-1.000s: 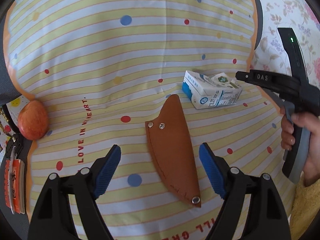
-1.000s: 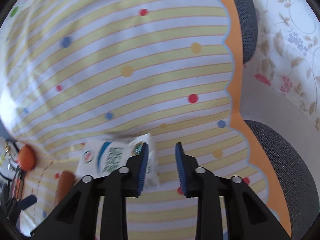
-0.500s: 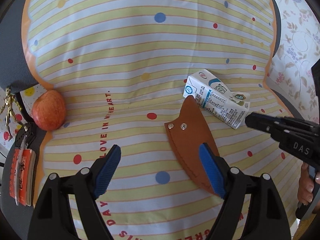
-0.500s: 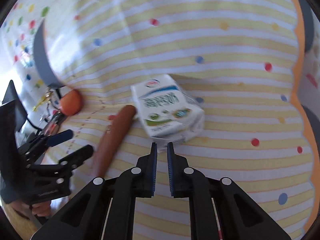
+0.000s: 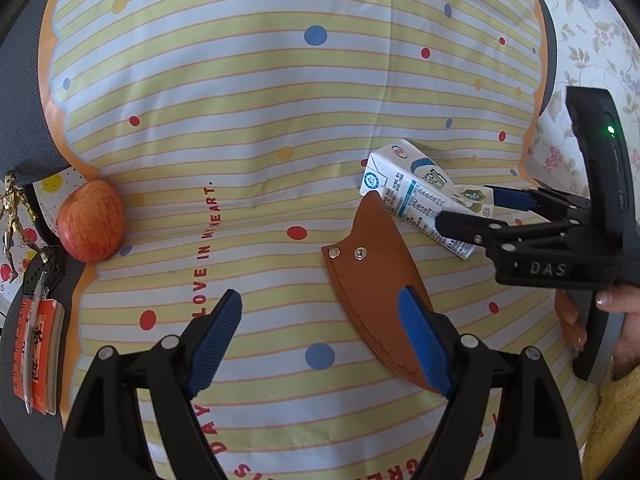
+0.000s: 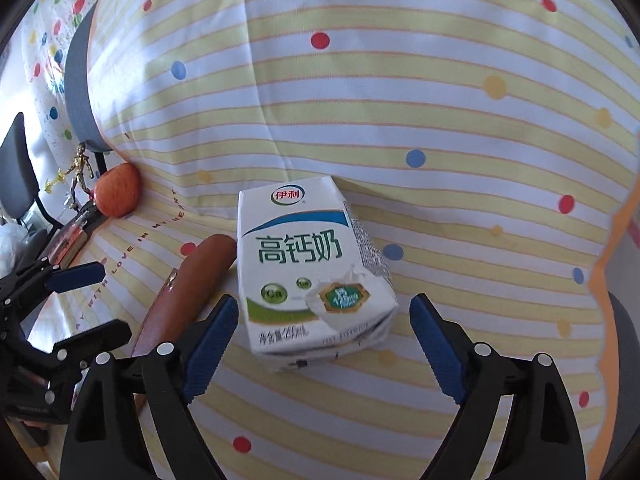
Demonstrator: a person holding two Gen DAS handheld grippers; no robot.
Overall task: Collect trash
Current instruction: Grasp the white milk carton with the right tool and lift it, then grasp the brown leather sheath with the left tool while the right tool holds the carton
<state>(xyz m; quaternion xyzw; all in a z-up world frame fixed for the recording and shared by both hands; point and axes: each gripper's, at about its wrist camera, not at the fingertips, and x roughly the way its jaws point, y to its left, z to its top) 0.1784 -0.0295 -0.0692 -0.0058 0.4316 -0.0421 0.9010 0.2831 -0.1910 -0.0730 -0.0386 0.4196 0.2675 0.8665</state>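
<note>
A white milk carton point(image 6: 308, 268) with green and blue print lies on its side on the striped tablecloth point(image 6: 400, 112). My right gripper point(image 6: 322, 320) straddles the carton's near end; its jaws are opening and the blue pads stand clear of the carton's sides. In the left wrist view the same carton point(image 5: 416, 192) lies at centre right, and the right gripper point(image 5: 466, 210) reaches it from the right in a person's hand point(image 5: 576, 320). My left gripper point(image 5: 320, 332) hovers open above the cloth, its right finger over a brown leather sheath point(image 5: 372, 288).
A red apple point(image 5: 91, 226) rests at the cloth's left edge, with an orange booklet point(image 5: 38, 354), a pen, keys and a small gold figure point(image 5: 14, 204) beside it. Grey surface borders the cloth. Floral fabric point(image 5: 592, 20) lies to the right.
My right gripper swung round to face the carton, moved up to it, and its jaws went from nearly shut to wide apart. The left gripper stayed wide, its view shifting slightly.
</note>
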